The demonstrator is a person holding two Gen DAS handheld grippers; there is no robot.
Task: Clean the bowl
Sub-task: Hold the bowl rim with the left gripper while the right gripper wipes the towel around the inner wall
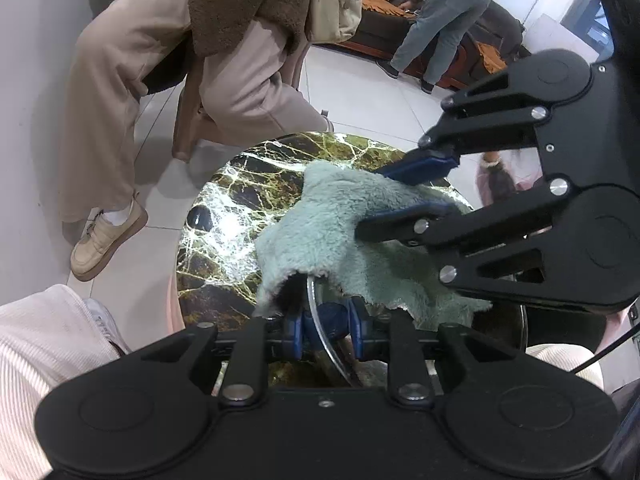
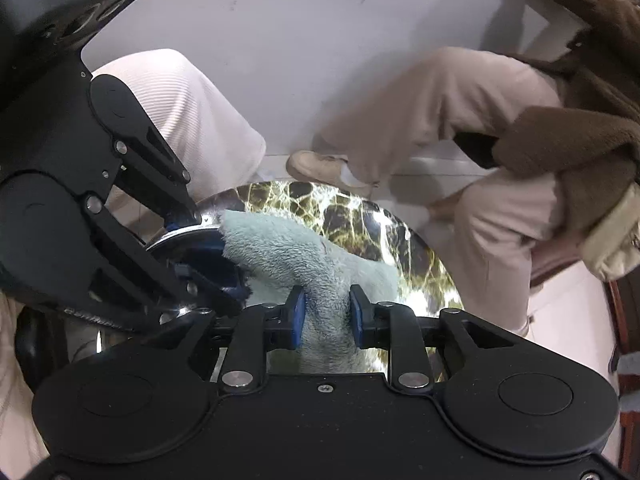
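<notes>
The bowl [image 1: 320, 332] sits low in the centre of my left-wrist view, a shiny metal one, its thin rim running up between the blue pads of my left gripper [image 1: 326, 330], which pinches that rim and steadies it on the round marble table [image 1: 224, 216]. A pale green fluffy cloth [image 1: 320, 216] is draped over most of the bowl, so I cannot see how clean the inside is. In the right-wrist view, my right gripper [image 2: 326, 318] at lower centre is pressed onto a bunched fold of that cloth, and the bowl's rim shows at middle left under my other tool. I judge the wiping is under way rather than finished: the cloth is in the bowl, and rubbing round the inside, lifting the cloth out and letting go of the rim remain. A seated person's beige trousers [image 1: 120, 92] fill the upper left.
</notes>
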